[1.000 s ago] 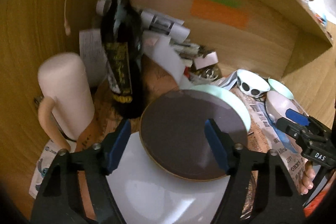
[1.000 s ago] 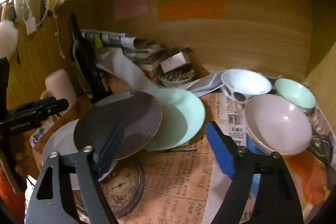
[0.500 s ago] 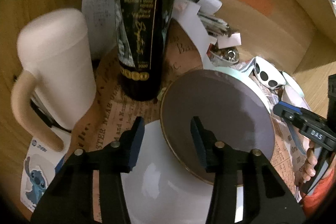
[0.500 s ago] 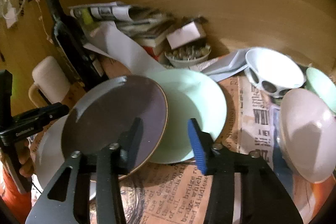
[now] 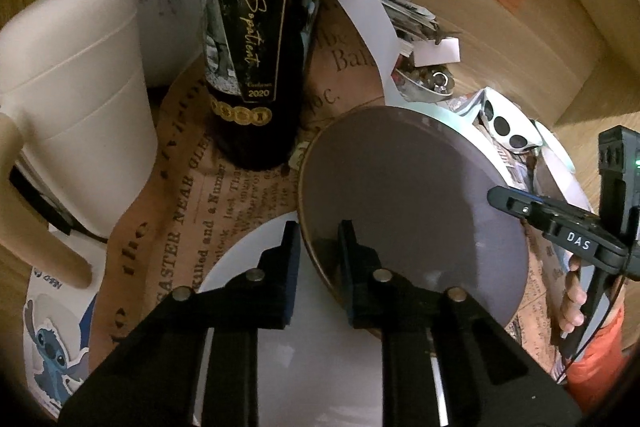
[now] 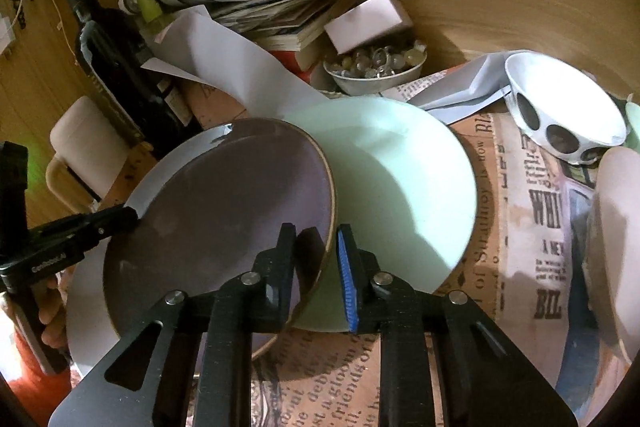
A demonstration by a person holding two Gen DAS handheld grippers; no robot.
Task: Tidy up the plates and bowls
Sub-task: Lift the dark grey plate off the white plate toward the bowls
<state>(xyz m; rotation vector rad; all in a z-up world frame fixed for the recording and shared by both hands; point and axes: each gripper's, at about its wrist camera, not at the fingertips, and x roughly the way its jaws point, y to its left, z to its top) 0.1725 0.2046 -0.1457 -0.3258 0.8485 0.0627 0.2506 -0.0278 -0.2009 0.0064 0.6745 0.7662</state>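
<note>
Brown plate (image 6: 224, 211): grey-faced, overlapping white plate (image 5: 280, 339) and mint plate (image 6: 400, 187), on newspaper.
Left gripper (image 5: 318, 239): jaws just closed, pinching its rim at 9 o'clock.
Right gripper (image 6: 316, 243): jaws just closed, clamping its rim at 3 o'clock.
Wine bottle (image 5: 260, 35): upright, 11 o'clock beyond the plate.
Spotted bowl (image 6: 560, 107): tilted, 2 o'clock, far.

Wine bottle (image 5: 256, 39) loses its neck to the left wrist view's top edge; brown plate (image 6: 224, 211) hides most of the white plate (image 6: 86, 299); pink bowl (image 6: 616, 243) is cropped at right.
</note>
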